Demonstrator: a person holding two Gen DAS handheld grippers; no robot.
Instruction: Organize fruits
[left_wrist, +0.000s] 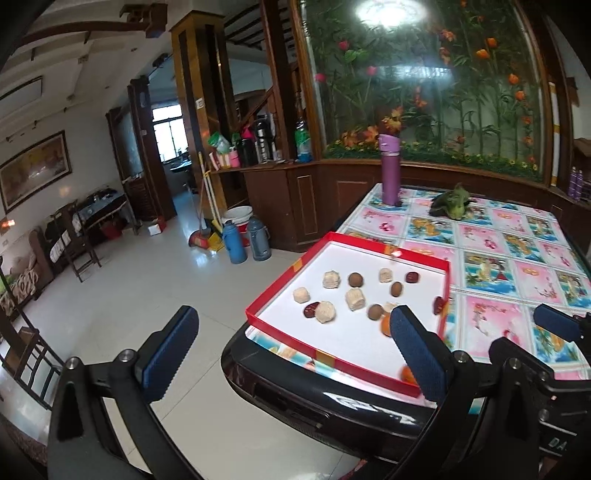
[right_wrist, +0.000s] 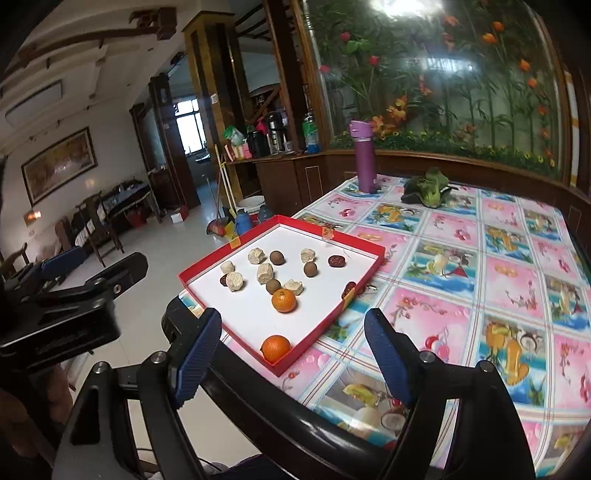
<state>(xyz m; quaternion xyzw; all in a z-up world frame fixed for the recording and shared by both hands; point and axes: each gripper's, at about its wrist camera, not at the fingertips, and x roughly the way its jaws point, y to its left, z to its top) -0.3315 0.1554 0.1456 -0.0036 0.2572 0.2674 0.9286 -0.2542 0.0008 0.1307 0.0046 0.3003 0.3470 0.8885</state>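
A red-rimmed white tray (right_wrist: 229, 245) sits on the near left corner of the table. In it lie two mandarins (right_wrist: 283, 300) (right_wrist: 275, 347), brown longans (right_wrist: 277, 257), beige chunks (right_wrist: 234, 280) and dark red dates (right_wrist: 337, 261). One date (right_wrist: 349, 290) rests against the right rim. My right gripper (right_wrist: 293, 356) hangs open before the tray's near corner, nothing between its pads. My left gripper (left_wrist: 293, 354) stands wide open over the table's edge and floor, left of the tray (left_wrist: 288, 275), holding nothing. Its right finger (left_wrist: 417, 350) hides parts of both mandarins (left_wrist: 386, 326).
A purple bottle (right_wrist: 364, 162) and a green leafy vegetable (right_wrist: 428, 188) stand at the table's far side on the patterned cloth (right_wrist: 480, 280). The table has a black rounded edge (right_wrist: 258, 406). Thermos flasks (left_wrist: 236, 243) and a broom stand on the tiled floor to the left.
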